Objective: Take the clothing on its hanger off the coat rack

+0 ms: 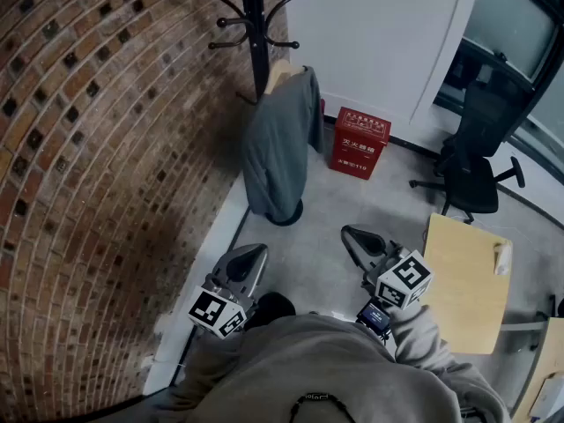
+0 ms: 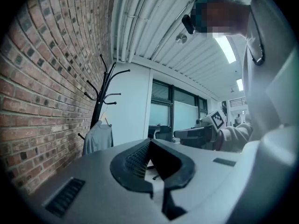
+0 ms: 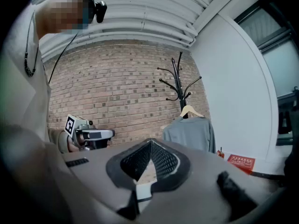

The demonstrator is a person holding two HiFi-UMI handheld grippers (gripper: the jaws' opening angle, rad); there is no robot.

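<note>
A grey garment (image 1: pixel 278 148) hangs on a wooden hanger (image 1: pixel 280 70) from a low hook of the black coat rack (image 1: pixel 256 25), beside the brick wall. In the gripper views the garment (image 2: pixel 98 138) (image 3: pixel 189 132) is small and far ahead. Both grippers are held low, close to the person's body and well short of the rack. My left gripper (image 1: pixel 254 254) (image 2: pixel 150 143) is shut with nothing between its jaws. My right gripper (image 1: pixel 350 235) (image 3: pixel 150 142) is shut and empty too.
A brick wall (image 1: pixel 97 148) runs along the left. A red box (image 1: pixel 359 142) stands on the floor right of the rack's base. A black office chair (image 1: pixel 471 166) and a wooden desk (image 1: pixel 467 280) are at the right.
</note>
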